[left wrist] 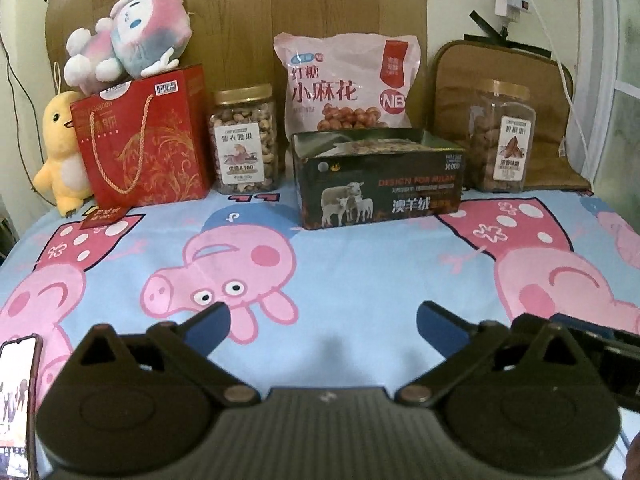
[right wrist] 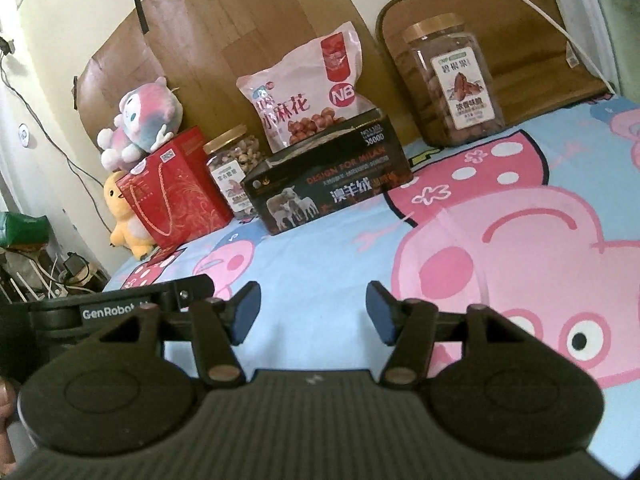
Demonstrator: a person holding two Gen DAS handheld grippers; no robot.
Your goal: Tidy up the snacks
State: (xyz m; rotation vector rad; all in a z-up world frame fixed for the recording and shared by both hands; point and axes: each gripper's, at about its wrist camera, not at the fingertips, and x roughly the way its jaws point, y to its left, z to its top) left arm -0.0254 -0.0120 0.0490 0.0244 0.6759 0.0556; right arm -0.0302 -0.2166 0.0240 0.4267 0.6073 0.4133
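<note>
1. Both grippers hang low over the bed: the left gripper (left wrist: 322, 320) has its jaws spread wide with nothing between them, and the right gripper (right wrist: 313, 314) is likewise parted and empty.
2. Ahead of the left gripper at 12 o'clock stands the dark box (left wrist: 378, 178) printed with sheep, its top open.
3. Just behind the box, the pink snack bag (left wrist: 346, 84) leans upright against the wooden board (left wrist: 256, 20).
4. At 11 o'clock from the box, the cashew jar (left wrist: 245, 140) with a gold lid stands just beside the red gift bag (left wrist: 144, 140).
5. At 2 o'clock from the box, the pecan jar (left wrist: 502, 136) stands in front of a brown cushion (left wrist: 460, 76).
6. On top of the red gift bag lies a pink plush toy (left wrist: 128, 44); a yellow duck plush (left wrist: 60, 152) stands against the bag's side at 9 o'clock.
7. Everything rests on the blue cartoon-pig bedsheet (left wrist: 360, 272).
8. At 8 o'clock in the left wrist view, a phone (left wrist: 18, 396) shows a lit screen.
</note>
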